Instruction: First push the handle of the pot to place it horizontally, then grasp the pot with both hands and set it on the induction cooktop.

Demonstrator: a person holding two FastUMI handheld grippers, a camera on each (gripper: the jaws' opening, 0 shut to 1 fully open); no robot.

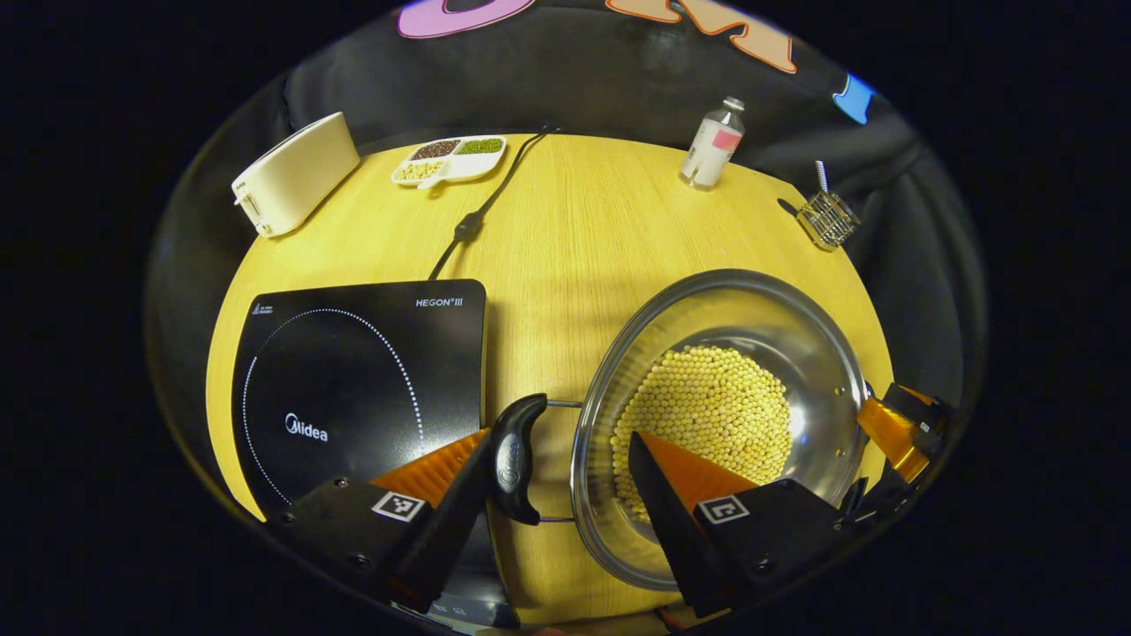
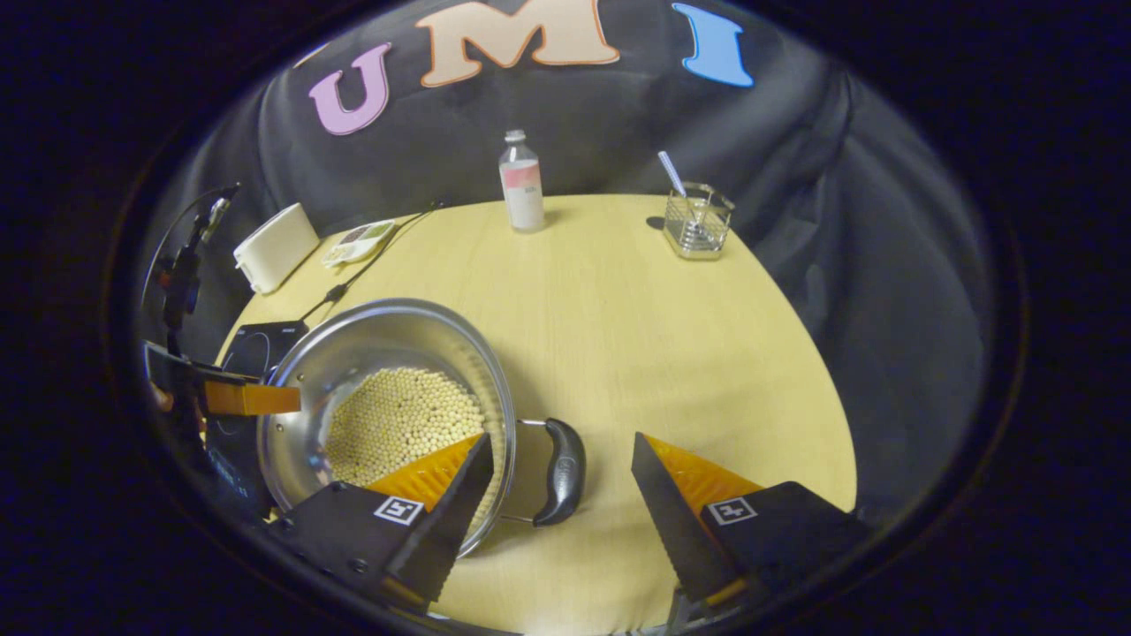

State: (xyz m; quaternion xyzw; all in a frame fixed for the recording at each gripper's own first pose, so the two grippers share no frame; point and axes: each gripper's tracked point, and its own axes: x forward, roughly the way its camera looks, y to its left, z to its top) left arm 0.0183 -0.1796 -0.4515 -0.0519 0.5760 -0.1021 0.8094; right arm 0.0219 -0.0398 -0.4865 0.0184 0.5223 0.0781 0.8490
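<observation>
A steel pot holding yellow beans stands on the wooden table, right of the black induction cooktop. My left gripper is open around the pot's near side: its black handle lies between the fingers, close to the left finger, while the right finger hangs over the beans. In the right gripper view my right gripper is open around the pot's other black handle, its left finger over the rim. Each gripper appears across the pot from the other: left gripper, right gripper.
At the back of the table stand a white toaster, a divided dish of beans, a bottle and a wire basket. A black power cord runs from the cooktop toward the back edge.
</observation>
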